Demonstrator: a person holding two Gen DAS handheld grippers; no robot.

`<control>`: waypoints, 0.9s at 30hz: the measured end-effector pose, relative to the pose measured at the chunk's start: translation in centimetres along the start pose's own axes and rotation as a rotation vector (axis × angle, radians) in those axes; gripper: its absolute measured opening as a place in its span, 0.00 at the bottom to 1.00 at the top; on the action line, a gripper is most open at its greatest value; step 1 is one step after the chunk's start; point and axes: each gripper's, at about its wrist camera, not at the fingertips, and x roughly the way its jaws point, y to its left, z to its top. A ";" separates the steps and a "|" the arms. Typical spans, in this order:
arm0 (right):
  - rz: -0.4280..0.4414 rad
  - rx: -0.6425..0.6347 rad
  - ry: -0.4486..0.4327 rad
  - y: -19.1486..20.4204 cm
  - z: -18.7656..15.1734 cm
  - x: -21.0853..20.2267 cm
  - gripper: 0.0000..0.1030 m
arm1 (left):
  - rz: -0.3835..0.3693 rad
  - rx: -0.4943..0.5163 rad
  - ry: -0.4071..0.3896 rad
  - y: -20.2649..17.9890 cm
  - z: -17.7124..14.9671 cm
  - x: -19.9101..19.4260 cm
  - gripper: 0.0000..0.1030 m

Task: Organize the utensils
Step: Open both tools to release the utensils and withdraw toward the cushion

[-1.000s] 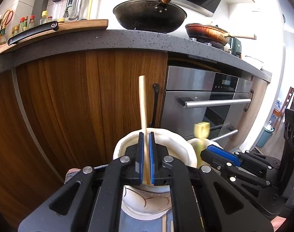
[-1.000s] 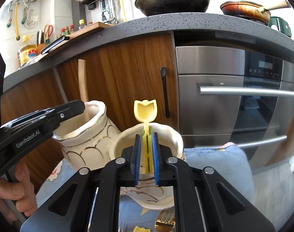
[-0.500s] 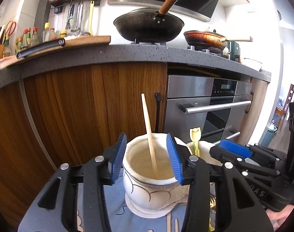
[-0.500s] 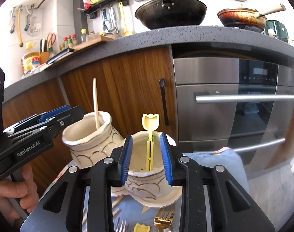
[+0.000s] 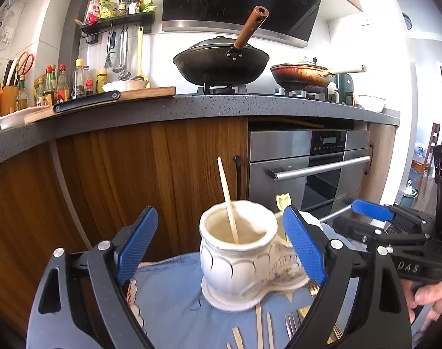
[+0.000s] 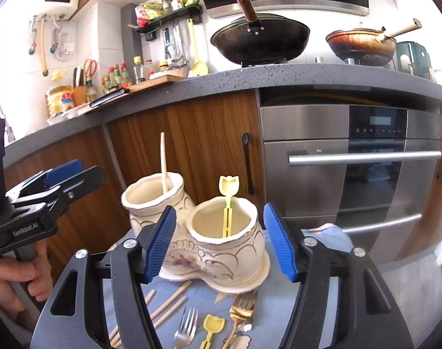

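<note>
A cream double utensil holder (image 6: 218,250) stands on a blue cloth (image 5: 174,299). A wooden chopstick (image 5: 228,200) leans in its left cup (image 5: 235,250); it also shows in the right wrist view (image 6: 163,163). A yellow tulip-topped fork (image 6: 228,203) stands in the right cup (image 6: 223,232). My left gripper (image 5: 221,247) is open and empty, pulled back from the left cup. My right gripper (image 6: 219,244) is open and empty, in front of the right cup. Loose chopsticks (image 6: 165,305), a silver fork (image 6: 186,328), a gold fork (image 6: 241,311) and another yellow fork (image 6: 210,330) lie on the cloth.
Behind the holder are wooden cabinet doors (image 5: 133,180) and a steel oven (image 6: 351,174) under a dark countertop (image 5: 191,104). A black wok (image 5: 221,64), a second pan (image 5: 302,74), a cutting board with a knife (image 5: 87,101) and bottles sit on the counter.
Both grippers opened, letting go of the chopstick and the yellow fork into the cups, then drew back and up from the holder.
</note>
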 end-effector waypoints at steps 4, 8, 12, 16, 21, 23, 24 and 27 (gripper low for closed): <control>0.002 -0.003 0.010 0.0 -0.4 -0.4 0.63 | -0.009 0.015 0.015 0.0 -1.1 -1.1 0.84; -0.007 -0.012 0.026 -0.2 -1.1 -1.0 0.64 | -0.008 0.038 0.026 0.0 -1.9 -1.7 0.84; -0.014 -0.034 0.040 -0.1 -1.8 -1.6 0.67 | -0.007 0.036 0.043 0.4 -2.6 -2.0 0.84; -0.022 -0.051 0.064 -0.4 -2.8 -2.0 0.69 | -0.025 0.005 0.092 1.1 -3.9 -1.9 0.84; -0.025 -0.059 0.119 -1.1 -4.2 -1.9 0.70 | -0.069 -0.042 0.188 1.9 -6.1 -1.4 0.84; -0.031 -0.062 0.155 -1.6 -5.0 -1.6 0.70 | -0.087 -0.049 0.240 2.1 -7.2 -1.0 0.81; -0.035 -0.064 0.172 -1.8 -5.3 -1.3 0.70 | -0.098 -0.053 0.262 2.2 -7.7 -0.8 0.78; -0.047 -0.059 0.221 -2.6 -6.5 -0.7 0.70 | -0.116 -0.051 0.323 2.3 -8.9 0.0 0.71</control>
